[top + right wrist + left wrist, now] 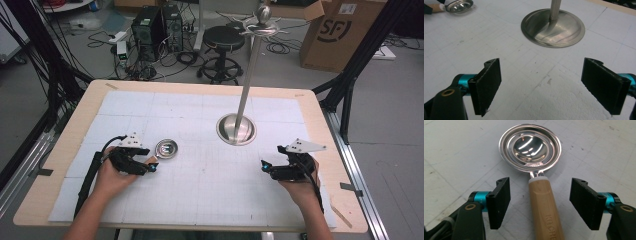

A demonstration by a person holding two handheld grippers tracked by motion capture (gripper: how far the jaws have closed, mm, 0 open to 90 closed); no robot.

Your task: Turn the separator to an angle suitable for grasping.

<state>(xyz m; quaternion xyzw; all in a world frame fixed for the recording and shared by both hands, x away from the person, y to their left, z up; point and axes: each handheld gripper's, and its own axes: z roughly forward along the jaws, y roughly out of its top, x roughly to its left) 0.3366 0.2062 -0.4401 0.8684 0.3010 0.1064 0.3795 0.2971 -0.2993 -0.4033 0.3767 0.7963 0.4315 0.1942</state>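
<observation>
Your left gripper [540, 203] straddles the wooden handle [546, 207] of a steel egg separator [530, 147], which lies flat on the white foam mat [200, 195] at the left of the table, its slotted bowl pointing away from you. The jaws stand part open, one pad on each side of the handle with daylight on both sides; nothing is held yet. In the high view the same gripper [150, 167] sits just short of the shiny bowl [167, 148].

To take it well, you keep the handle centred between the pads and close evenly, so neither pad pushes it sideways across the foam. You stay low, near the white collar where handle meets metal, since a grip far back would likely let the heavy bowl droop. You close on the wood, not the steel, which looks slick.

Your right gripper [541, 87] waits wide open and empty over the mat near the right edge, facing the round base of the tall steel stand [552, 27]. You hold it there, well clear, until the separator is firmly in hand.
</observation>
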